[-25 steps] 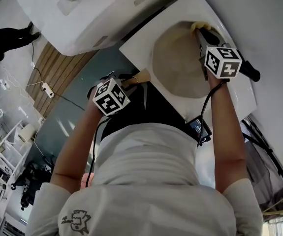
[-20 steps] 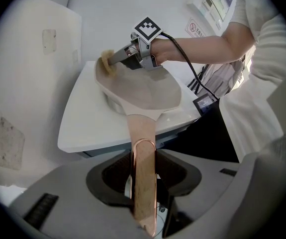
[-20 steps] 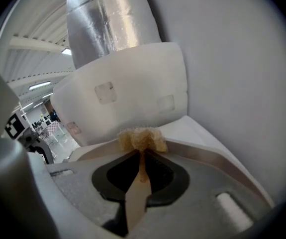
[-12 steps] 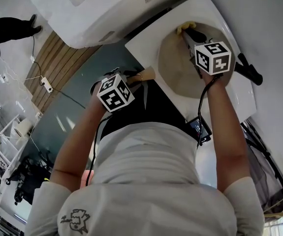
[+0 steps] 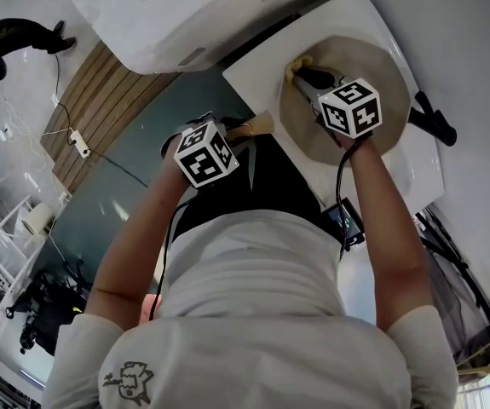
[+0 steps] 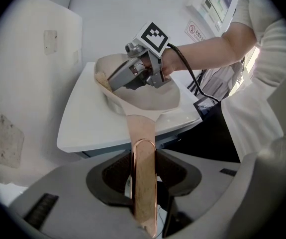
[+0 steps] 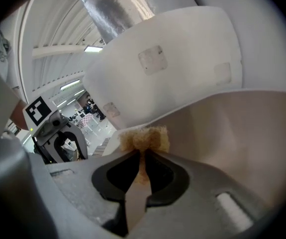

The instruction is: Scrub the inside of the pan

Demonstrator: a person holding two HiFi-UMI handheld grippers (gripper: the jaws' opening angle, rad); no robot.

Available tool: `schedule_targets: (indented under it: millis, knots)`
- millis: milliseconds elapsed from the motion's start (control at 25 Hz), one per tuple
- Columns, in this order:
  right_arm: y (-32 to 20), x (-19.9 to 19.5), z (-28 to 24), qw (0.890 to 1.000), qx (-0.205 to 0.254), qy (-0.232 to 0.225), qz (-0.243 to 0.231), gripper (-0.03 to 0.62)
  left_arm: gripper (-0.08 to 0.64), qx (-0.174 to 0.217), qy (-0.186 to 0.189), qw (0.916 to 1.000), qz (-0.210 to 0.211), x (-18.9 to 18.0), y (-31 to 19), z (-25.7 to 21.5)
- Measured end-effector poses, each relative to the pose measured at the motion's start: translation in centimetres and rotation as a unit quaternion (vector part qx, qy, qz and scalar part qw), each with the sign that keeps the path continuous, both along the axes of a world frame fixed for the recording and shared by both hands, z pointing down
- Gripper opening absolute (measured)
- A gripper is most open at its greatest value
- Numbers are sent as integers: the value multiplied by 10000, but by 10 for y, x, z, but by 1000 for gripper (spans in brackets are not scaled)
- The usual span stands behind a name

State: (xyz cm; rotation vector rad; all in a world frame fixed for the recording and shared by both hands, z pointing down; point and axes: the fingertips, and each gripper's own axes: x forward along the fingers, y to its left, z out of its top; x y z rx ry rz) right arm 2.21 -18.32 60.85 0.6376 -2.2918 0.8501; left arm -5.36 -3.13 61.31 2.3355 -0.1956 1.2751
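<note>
A beige pan [image 5: 379, 75] sits on a white counter [image 5: 249, 79]. My left gripper [image 5: 238, 133] is shut on its copper-toned handle [image 6: 143, 183], which runs between the jaws up to the pan bowl [image 6: 155, 96]. My right gripper [image 5: 302, 75] is inside the pan, shut on a yellow sponge [image 5: 296, 63]. In the right gripper view the sponge [image 7: 143, 138] bulges out past the jaw tips against the pan's left inner wall [image 7: 232, 143]. The left gripper view shows the right gripper [image 6: 114, 82] tilted down into the bowl.
A black bar-shaped object [image 5: 430, 119] lies on the counter right of the pan. A small black device [image 5: 347, 220] hangs at the counter's near edge. A bulky white unit [image 5: 159, 20] stands behind the counter. A power strip [image 5: 78, 143] lies on the floor.
My right gripper has swept the sponge leftward across the pan, from the far right rim to the left wall. The left gripper has kept its hold on the handle.
</note>
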Motion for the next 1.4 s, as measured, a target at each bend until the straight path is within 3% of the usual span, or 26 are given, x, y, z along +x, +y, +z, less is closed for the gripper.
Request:
schedule_targets:
  millis: [320, 560, 760, 880, 1160, 1400]
  knots:
    - [62, -7, 14, 9905, -1108, -247, -780, 41, 153, -40, 35, 10000, 40, 0, 2, 0]
    - [105, 1, 14, 9644, -2298, -524, -1201, 41, 153, -66, 87, 9999, 13, 1, 2, 0]
    - [131, 15, 15, 9443, -2903, -419, -1491, 41, 153, -57, 65, 10000, -32, 1, 3, 0]
    - [147, 29, 16, 9327, -3215, -206, -1621, 41, 153, -41, 57, 10000, -48, 2, 3, 0]
    - [178, 69, 18, 8926, -3947, 615, -2092, 43, 153, -23, -10, 10000, -47, 3, 4, 2]
    - [191, 112, 17, 8466, -4278, 1693, -2676, 41, 153, -11, -7, 10000, -80, 5, 7, 1]
